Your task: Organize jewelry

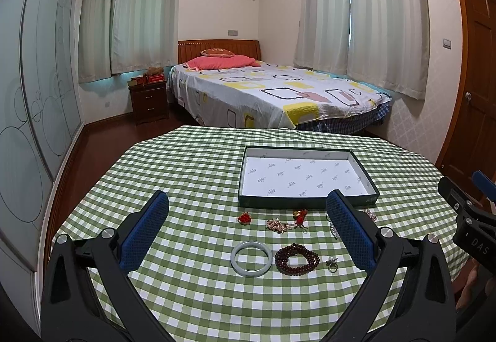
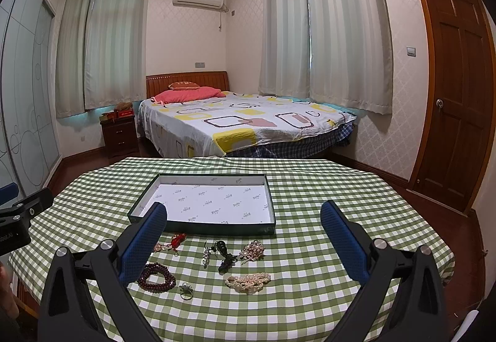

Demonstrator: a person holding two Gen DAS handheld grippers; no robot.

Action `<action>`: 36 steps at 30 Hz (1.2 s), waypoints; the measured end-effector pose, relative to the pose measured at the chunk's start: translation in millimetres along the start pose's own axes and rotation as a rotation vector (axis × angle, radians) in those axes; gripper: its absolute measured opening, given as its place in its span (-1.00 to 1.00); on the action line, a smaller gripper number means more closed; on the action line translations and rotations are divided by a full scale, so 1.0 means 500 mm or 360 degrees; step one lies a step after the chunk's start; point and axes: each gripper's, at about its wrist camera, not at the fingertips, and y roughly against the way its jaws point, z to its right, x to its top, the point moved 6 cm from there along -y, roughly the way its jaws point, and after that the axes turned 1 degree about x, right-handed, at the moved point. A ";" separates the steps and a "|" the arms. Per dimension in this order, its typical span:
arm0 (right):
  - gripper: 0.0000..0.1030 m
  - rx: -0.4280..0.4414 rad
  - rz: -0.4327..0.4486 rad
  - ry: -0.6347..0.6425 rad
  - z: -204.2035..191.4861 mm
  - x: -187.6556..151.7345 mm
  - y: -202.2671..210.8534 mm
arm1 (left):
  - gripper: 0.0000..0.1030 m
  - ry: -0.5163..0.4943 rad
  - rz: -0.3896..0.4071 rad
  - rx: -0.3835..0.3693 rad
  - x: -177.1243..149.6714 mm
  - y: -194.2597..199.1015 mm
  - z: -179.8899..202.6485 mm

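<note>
A shallow dark green box (image 1: 307, 202) with white lining stands on the green checked table; it also shows in the right wrist view (image 2: 204, 228). In front of it lie a pale jade bangle (image 1: 251, 258), a dark red bead bracelet (image 1: 297, 258) (image 2: 156, 277), a ring (image 1: 331, 264) (image 2: 186, 291), a red flower piece (image 1: 245, 218), a red charm (image 1: 300, 217) (image 2: 177, 241), a pearl necklace (image 2: 248, 281), a black cord piece (image 2: 224, 255) and a pink bead cluster (image 2: 252, 250). My left gripper (image 1: 248, 208) is open above the jewelry, holding nothing. My right gripper (image 2: 245, 221) is open and holds nothing.
The table (image 1: 192, 162) is draped in a checked cloth and its edges fall away left and right. A bed (image 1: 272, 91) stands beyond it, a nightstand (image 1: 148, 101) at left, a wooden door (image 2: 455, 94) at right. The other gripper shows at each view's edge.
</note>
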 end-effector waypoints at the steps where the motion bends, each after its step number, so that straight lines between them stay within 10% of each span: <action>1: 0.89 0.0000 -0.0001 0.0000 0.000 0.000 0.000 | 0.92 0.0000 0.0000 0.0001 0.001 -0.001 0.000; 36: 0.89 0.0002 -0.0011 -0.0002 -0.005 -0.009 -0.003 | 0.92 -0.0007 -0.0030 -0.0008 -0.011 -0.011 0.001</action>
